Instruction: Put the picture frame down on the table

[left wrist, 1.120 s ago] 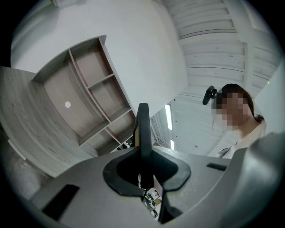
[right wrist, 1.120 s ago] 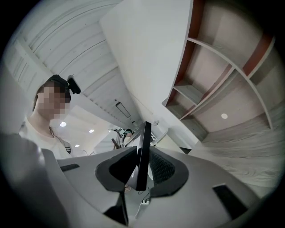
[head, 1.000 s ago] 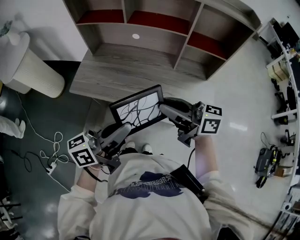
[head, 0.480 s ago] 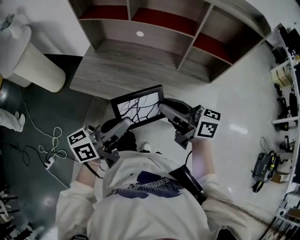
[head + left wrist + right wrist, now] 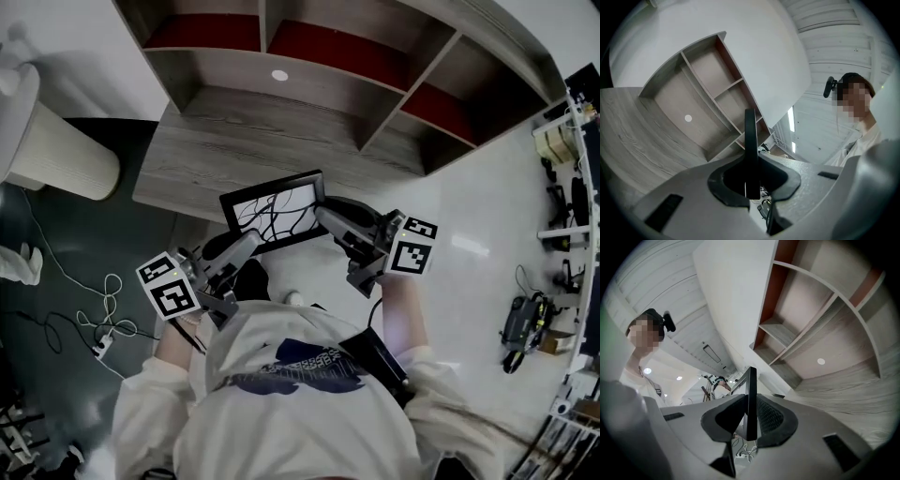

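Note:
The picture frame (image 5: 275,211) is black with a white picture of dark branches. It hangs tilted in the air over the near edge of the grey wooden table (image 5: 234,141). My left gripper (image 5: 249,243) is shut on the frame's lower left edge. My right gripper (image 5: 324,215) is shut on its right edge. In the left gripper view the frame (image 5: 750,136) shows edge-on, pinched between the jaws of the left gripper (image 5: 751,180). The right gripper view shows the same thin black edge of the frame (image 5: 751,394) clamped in the right gripper (image 5: 751,423).
A shelf unit with red back panels (image 5: 309,47) stands on the far side of the table. A white ribbed cylinder (image 5: 56,141) stands at the left. Cables and a power strip (image 5: 103,328) lie on the dark floor. Equipment racks (image 5: 562,187) line the right edge.
Both grippers have carried the frame forward and a little down towards the table. It now overlaps the table's near edge. Both grips are unchanged.

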The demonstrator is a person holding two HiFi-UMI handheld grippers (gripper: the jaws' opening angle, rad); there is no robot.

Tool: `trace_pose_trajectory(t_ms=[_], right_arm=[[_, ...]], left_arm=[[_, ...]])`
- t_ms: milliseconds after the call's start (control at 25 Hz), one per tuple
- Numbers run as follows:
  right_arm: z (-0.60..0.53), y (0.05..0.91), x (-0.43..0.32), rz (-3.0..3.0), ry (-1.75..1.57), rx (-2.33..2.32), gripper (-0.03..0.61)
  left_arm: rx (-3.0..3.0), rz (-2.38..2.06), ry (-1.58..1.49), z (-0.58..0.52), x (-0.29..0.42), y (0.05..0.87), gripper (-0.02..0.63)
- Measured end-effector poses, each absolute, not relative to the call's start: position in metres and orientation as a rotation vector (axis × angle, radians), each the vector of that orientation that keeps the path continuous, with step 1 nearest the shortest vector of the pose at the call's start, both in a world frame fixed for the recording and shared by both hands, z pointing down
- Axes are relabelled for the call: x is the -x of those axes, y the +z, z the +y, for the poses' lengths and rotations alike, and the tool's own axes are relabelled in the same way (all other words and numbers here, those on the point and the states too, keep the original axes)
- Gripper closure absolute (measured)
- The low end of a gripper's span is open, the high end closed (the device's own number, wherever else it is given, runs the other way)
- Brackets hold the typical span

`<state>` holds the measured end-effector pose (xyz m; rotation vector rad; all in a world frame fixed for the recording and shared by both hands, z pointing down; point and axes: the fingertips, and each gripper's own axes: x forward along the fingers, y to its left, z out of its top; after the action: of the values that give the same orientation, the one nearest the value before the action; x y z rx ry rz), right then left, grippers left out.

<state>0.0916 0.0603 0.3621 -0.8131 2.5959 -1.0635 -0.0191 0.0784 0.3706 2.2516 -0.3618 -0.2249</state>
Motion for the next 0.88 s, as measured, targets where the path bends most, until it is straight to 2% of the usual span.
trace_pose_trajectory(t_ms=[240, 880], right_arm=[[-0.052, 0.434, -0.047, 2.529, -1.237, 0.909, 0.503], [-0.040, 0.433, -0.048, 2.451, -1.242, 1.125, 0.503]], left_arm=[[-2.148, -0.351, -0.154, -0.042, 0.065, 0.441, 0.554], [-2.159, -0.258, 0.012, -0.046, 0.062, 0.442, 0.546]])
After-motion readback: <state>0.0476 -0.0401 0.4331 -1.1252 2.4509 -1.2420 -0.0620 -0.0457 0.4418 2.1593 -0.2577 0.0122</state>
